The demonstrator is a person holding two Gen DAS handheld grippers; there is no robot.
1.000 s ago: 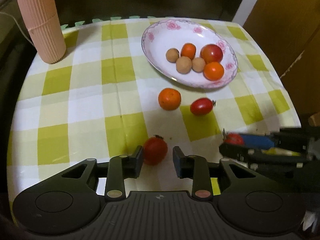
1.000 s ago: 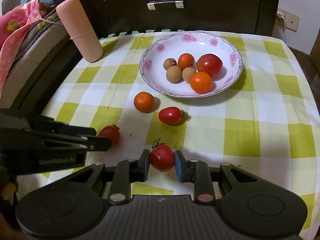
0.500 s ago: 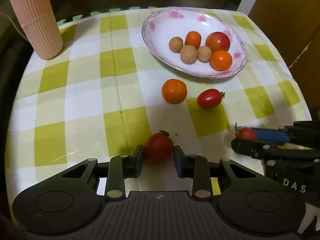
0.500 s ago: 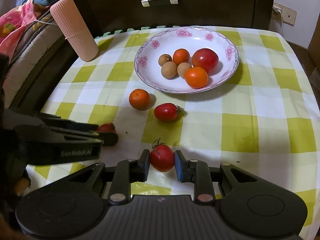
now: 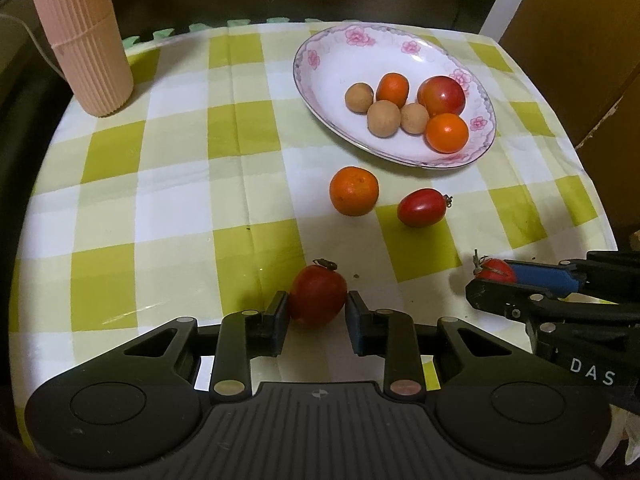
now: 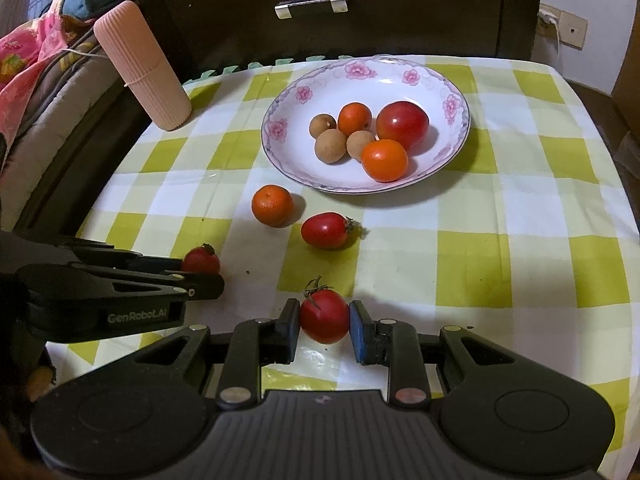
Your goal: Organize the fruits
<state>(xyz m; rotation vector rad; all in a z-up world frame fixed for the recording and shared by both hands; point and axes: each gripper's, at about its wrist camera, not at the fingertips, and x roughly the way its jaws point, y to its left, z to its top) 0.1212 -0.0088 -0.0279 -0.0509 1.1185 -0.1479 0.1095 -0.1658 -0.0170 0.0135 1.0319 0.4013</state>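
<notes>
L wrist, L gripper [image 5: 316, 314] on tomato [image 5: 317, 295]

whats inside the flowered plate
In the plate: three brown longans, two small oranges and one red tomato, bunched right of centre. Whatever lies under the pile is hidden.

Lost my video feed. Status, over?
Left gripper and right gripper each shut on a tomato. Plate path clear; orange, plum tomato remain loose.
</notes>
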